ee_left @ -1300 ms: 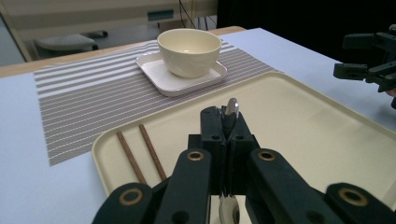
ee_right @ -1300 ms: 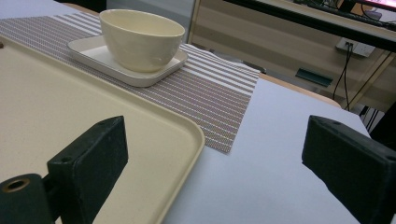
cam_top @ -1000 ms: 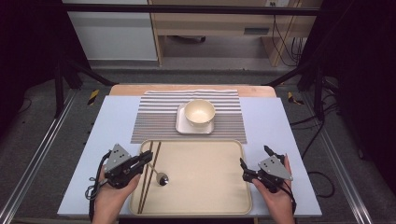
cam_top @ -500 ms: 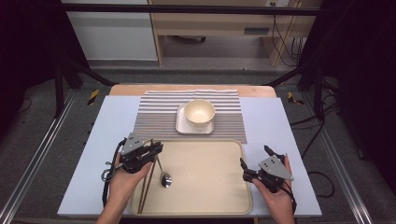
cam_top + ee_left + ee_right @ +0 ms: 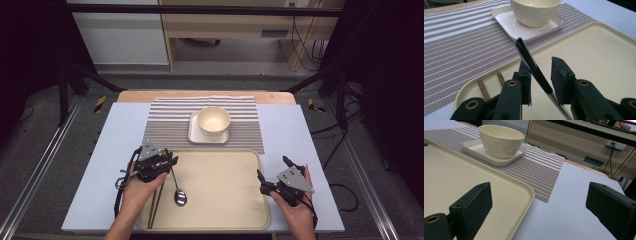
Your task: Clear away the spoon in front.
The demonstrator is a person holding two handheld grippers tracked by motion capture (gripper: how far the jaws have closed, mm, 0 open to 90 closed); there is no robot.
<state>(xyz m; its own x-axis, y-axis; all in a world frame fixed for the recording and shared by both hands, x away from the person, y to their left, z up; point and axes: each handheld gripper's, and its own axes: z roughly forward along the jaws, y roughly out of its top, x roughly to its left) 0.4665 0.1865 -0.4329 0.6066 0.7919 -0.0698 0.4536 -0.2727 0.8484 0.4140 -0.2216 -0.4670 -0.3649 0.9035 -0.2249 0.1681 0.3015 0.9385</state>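
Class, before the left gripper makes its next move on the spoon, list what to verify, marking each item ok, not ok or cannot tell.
1. Spoon handle between the left gripper's jaws, which have just been opening: ok.
2. Pads pressing on the handle: not ok, a gap shows.
3. Spoon's bowl end over the tray: ok.
4. Right gripper open, empty: ok.
5. Bowl standing on its plate: ok.

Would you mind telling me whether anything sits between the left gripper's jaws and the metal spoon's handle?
Nothing visible does: the left gripper already straddles the dark handle of the metal spoon, jaws just opening, pads apart from it.
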